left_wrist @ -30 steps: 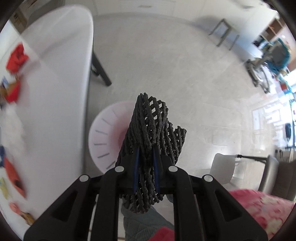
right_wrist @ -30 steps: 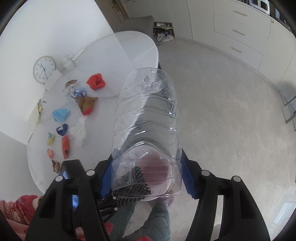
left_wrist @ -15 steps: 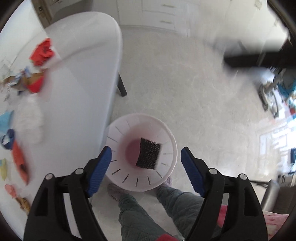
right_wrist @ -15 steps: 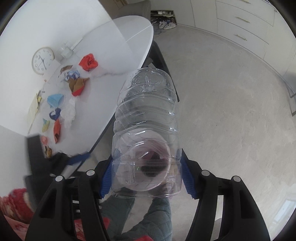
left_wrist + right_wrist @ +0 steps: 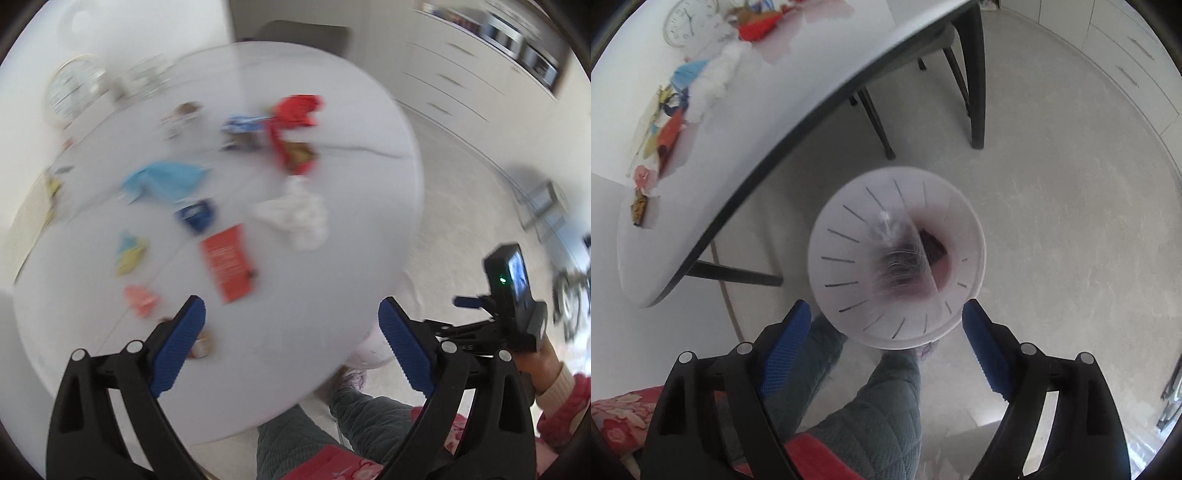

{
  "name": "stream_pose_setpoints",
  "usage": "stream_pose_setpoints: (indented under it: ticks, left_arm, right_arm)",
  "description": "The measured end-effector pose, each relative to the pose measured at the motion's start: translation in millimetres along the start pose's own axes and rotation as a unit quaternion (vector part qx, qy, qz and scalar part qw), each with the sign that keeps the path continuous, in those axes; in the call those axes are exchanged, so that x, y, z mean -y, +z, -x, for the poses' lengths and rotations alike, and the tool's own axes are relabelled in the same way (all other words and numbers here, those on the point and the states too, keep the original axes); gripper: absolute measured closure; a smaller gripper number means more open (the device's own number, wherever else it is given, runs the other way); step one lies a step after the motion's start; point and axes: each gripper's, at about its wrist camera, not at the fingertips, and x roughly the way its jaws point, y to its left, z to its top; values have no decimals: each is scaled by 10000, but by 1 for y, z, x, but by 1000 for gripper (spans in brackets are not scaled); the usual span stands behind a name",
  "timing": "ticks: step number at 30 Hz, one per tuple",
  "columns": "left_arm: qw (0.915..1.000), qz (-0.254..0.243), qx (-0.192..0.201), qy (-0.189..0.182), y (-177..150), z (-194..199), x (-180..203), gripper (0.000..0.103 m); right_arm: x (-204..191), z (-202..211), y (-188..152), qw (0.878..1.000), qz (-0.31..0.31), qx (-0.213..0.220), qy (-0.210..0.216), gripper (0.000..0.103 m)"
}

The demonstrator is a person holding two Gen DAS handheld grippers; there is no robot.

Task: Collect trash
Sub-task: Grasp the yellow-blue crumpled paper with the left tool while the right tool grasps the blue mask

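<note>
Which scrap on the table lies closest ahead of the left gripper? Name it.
The flat orange-red wrapper, lying on the white table just beyond the open left gripper, between its fingers' lines. The white wad and blue scraps lie farther off.

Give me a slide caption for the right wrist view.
Open right gripper above the white slotted bin as a clear plastic bottle drops in beside the white table.

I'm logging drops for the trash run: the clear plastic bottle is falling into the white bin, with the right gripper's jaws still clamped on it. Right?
Not quite. In the right wrist view the right gripper is open with nothing between its pads; its jaws have just been opening. The clear plastic bottle, blurred, is falling into the white bin.
</note>
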Motion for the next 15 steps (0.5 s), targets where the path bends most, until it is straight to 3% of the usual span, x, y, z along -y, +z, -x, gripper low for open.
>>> stream_pose_setpoints:
  ticks: [3, 7, 11, 15]
  left_arm:
    - [9994, 330, 44, 134, -1, 9, -30, 12]
    - [9968, 739, 183, 228, -1, 27, -76, 12]
    - [9939, 988, 423, 249, 2, 39, -113, 8]
    - [9905, 1221, 592, 201, 4, 42, -145, 8]
  right_arm:
    - [-1, 38, 12, 9990, -37, 401, -167, 18]
    - [-24, 120, 38, 9893, 194, 1349, -520, 5]
    - [-64, 182, 61, 9760, 475, 2097, -359, 2]
    - [-109, 199, 78, 9689, 677, 2381, -6, 2]
